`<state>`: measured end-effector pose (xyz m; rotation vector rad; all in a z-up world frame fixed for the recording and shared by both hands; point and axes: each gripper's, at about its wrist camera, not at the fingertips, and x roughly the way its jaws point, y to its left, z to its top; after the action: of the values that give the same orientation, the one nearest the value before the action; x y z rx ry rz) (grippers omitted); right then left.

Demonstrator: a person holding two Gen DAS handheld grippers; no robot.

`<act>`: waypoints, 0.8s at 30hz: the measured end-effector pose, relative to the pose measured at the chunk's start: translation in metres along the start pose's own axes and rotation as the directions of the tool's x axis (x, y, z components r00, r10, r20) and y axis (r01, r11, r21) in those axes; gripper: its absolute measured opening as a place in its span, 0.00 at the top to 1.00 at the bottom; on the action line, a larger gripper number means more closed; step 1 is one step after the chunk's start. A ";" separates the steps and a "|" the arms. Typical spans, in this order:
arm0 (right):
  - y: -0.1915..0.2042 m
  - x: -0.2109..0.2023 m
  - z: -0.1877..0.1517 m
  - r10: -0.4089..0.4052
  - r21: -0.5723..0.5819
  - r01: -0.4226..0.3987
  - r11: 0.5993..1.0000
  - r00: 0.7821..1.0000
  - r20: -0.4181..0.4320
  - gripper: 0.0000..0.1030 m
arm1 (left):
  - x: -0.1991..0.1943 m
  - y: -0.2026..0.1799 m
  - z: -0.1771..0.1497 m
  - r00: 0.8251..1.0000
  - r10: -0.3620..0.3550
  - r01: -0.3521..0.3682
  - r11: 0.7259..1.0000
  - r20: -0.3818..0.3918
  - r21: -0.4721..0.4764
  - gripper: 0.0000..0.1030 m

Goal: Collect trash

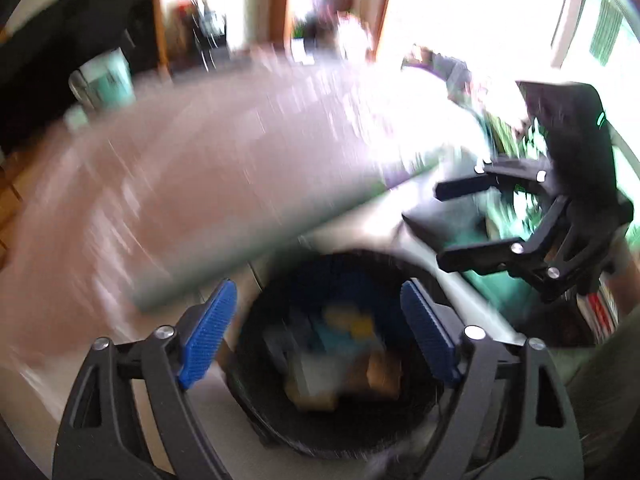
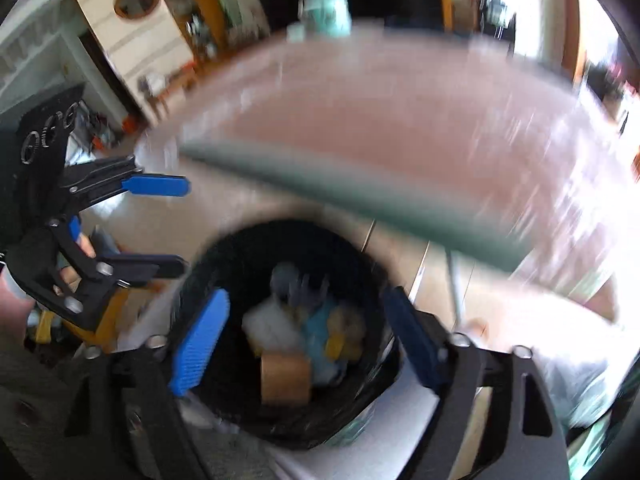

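A round bin with a black liner (image 1: pixel 256 360) (image 2: pixel 224 248) stands on the floor beside a table. It holds blurred trash: a brown cardboard roll (image 2: pixel 284 378) (image 1: pixel 384 376), a blue and yellow wrapper (image 2: pixel 320 332) (image 1: pixel 344 332) and white crumpled paper (image 2: pixel 268 328). My left gripper (image 1: pixel 318 286) (image 2: pixel 184 224) hangs over the bin's mouth, open, its blue pads (image 1: pixel 208 332) bare. My right gripper (image 2: pixel 308 294) (image 1: pixel 440 224) is beside it over the same bin, also open and empty. Both views are smeared by motion.
A pinkish-brown table top with a green edge (image 1: pixel 200 180) (image 2: pixel 400 120) overhangs the bin's far side, on a thin metal leg (image 2: pixel 456 288). A teal cup (image 1: pixel 108 80) (image 2: pixel 326 12) stands at the table's far end. White furniture (image 2: pixel 132 40) and clutter lie to the left.
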<state>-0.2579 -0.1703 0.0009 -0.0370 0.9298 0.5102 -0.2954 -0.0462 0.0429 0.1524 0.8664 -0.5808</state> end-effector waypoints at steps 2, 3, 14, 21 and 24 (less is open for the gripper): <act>-0.024 -0.010 0.028 -0.063 0.050 0.059 0.997 0.995 0.082 0.04 | -0.016 0.026 0.032 0.989 0.089 -0.082 0.995 0.117 -0.062 0.02; -0.039 -0.010 0.042 -0.104 0.087 0.096 0.992 0.990 0.096 0.04 | -0.016 0.042 0.045 0.984 0.118 -0.105 0.989 0.135 -0.102 0.02; -0.201 0.078 0.136 -0.374 0.335 0.356 0.873 0.927 -0.010 0.04 | 0.086 0.198 0.117 0.937 0.349 -0.322 0.852 -0.010 -0.412 0.02; -0.227 0.101 0.146 -0.445 0.317 0.438 0.841 0.894 -0.055 0.04 | 0.126 0.211 0.129 0.924 0.375 -0.370 0.838 -0.070 -0.401 0.02; -0.230 0.102 0.148 -0.472 0.311 0.466 0.829 0.880 -0.061 0.04 | 0.136 0.215 0.131 0.920 0.381 -0.383 0.832 -0.089 -0.402 0.02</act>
<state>0.0041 -0.2949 -0.0313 0.0310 0.9356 -0.1030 -0.0223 0.0299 0.0032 -0.0599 0.9150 -0.0115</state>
